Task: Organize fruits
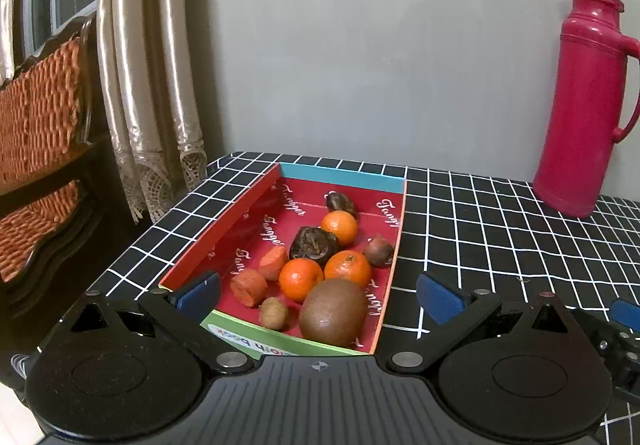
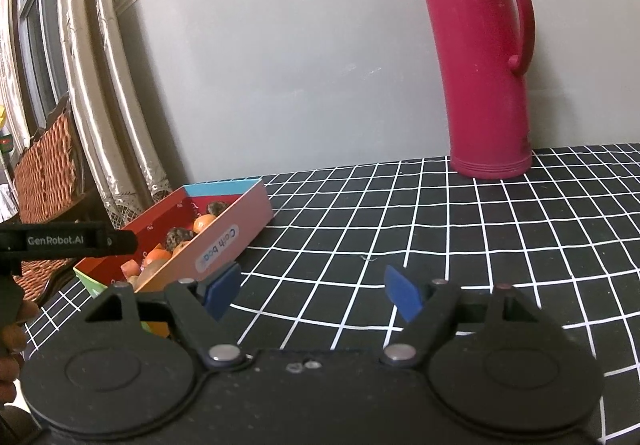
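Resting in box (image 1: 224, 229): fruits (image 1: 316, 265) (mixed).

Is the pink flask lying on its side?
No, the flask stands upright on the checked tablecloth, well apart from the box of fruit.

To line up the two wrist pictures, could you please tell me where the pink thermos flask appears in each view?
Left wrist view: the pink thermos flask stands at the far right, on the black checked tablecloth.
Right wrist view: the flask stands upper right of centre, against the wall.
Shared landmark: the red fruit box, left of the flask in both views.
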Demonstrator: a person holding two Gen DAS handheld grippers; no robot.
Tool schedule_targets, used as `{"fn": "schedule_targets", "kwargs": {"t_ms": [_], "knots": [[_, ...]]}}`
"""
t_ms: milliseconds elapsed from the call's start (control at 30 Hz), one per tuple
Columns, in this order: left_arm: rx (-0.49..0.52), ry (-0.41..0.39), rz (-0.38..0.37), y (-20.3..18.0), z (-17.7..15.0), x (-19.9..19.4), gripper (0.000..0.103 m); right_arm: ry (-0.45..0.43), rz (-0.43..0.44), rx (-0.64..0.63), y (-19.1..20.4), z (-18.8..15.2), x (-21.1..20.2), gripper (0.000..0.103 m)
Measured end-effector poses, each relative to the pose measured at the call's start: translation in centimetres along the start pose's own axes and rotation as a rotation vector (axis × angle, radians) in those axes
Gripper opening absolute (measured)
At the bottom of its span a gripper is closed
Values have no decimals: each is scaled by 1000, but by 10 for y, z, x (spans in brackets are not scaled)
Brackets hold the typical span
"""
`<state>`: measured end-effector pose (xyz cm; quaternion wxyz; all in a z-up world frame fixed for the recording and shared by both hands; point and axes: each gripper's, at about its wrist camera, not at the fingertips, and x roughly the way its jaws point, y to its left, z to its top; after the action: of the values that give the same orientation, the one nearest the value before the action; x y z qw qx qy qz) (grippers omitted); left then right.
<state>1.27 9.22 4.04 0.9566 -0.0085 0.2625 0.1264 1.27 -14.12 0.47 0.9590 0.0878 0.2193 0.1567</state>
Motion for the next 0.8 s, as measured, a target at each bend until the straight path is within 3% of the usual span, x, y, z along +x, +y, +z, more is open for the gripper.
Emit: {"fn": "schedule_targets", "kwargs": {"t_ms": [800], "knots": [[-18, 10, 39, 22, -6, -5, 103, 14, 50, -86, 29, -3, 10, 81]]}}
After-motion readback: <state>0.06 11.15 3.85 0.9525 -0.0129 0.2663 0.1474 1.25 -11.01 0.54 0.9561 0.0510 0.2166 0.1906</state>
